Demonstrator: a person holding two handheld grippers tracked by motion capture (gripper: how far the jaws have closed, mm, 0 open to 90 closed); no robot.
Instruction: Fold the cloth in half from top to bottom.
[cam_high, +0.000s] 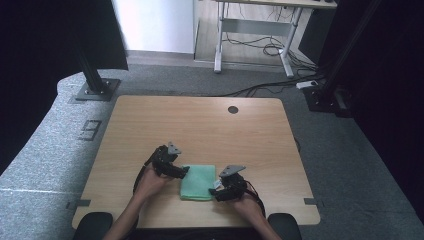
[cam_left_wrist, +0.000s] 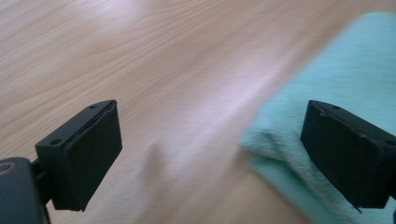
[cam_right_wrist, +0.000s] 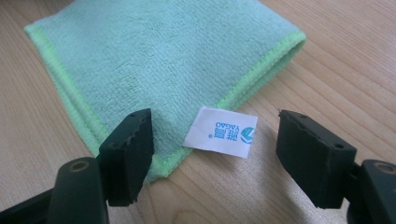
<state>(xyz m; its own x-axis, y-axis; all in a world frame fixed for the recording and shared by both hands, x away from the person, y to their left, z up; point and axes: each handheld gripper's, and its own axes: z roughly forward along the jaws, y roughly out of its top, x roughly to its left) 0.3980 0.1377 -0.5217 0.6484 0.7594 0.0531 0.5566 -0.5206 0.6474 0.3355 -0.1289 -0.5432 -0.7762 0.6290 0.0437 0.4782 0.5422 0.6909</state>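
A folded light-green cloth (cam_high: 198, 182) lies on the wooden table (cam_high: 200, 125) near its front edge. My left gripper (cam_high: 184, 172) is at the cloth's left edge, open; in the left gripper view one jaw is over the cloth (cam_left_wrist: 341, 88) and the other over bare wood. My right gripper (cam_high: 216, 189) is at the cloth's right front corner, open. In the right gripper view its jaws straddle the corner of the cloth (cam_right_wrist: 159, 60) and its white label (cam_right_wrist: 220, 132), with nothing pressed between them.
A round cable hole (cam_high: 233, 109) sits near the table's far edge. Two black posts on floor plates (cam_high: 94, 90) flank the table. A white desk frame (cam_high: 255, 35) with loose cables stands behind on the floor.
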